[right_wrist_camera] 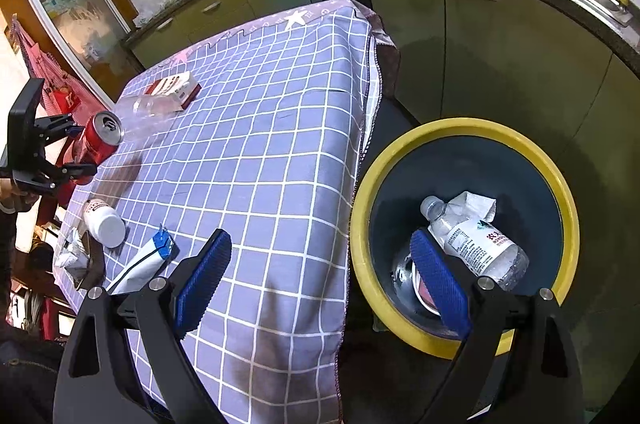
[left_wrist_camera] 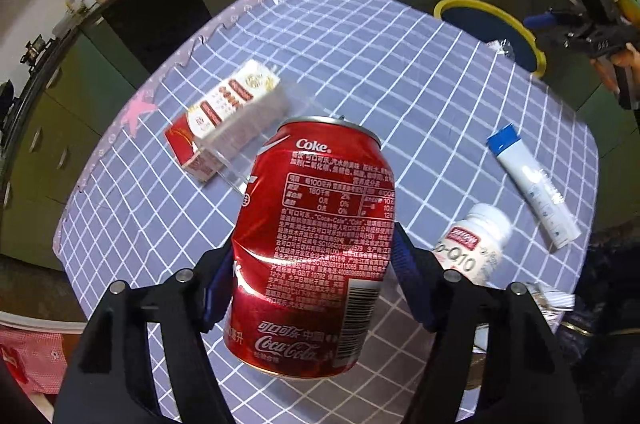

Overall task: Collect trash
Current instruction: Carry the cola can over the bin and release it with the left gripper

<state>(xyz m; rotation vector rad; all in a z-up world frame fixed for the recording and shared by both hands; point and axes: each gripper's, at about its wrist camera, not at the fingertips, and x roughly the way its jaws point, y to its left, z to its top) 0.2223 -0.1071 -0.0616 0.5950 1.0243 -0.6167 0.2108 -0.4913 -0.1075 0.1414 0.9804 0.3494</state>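
Currently a dented red Coke can point(left_wrist_camera: 316, 248) is pinched at mid-body by the left gripper point(left_wrist_camera: 316, 272), lifted clear above the checked tablecloth point(left_wrist_camera: 360, 72) at the near left of the table. It is judged empty: light, thin-walled, easily crushed, slick on the printed metal; a mid-body hold across the dent is judged adequate, with light squeeze. The right gripper point(right_wrist_camera: 320, 280) is spread wide with nothing held, hung over the table's right edge beside the yellow-rimmed bin point(right_wrist_camera: 568, 208).

Only in the right wrist view is the bin's inside shown: a clear plastic bottle point(right_wrist_camera: 480, 244) and crumpled paper point(right_wrist_camera: 476, 202) already lie in it. Only in the left wrist view is the can's label and dent seen close. Left on the cloth: a red-white carton point(left_wrist_camera: 228, 116), a white supplement bottle point(left_wrist_camera: 476, 244), a blue-capped tube point(left_wrist_camera: 536, 188).
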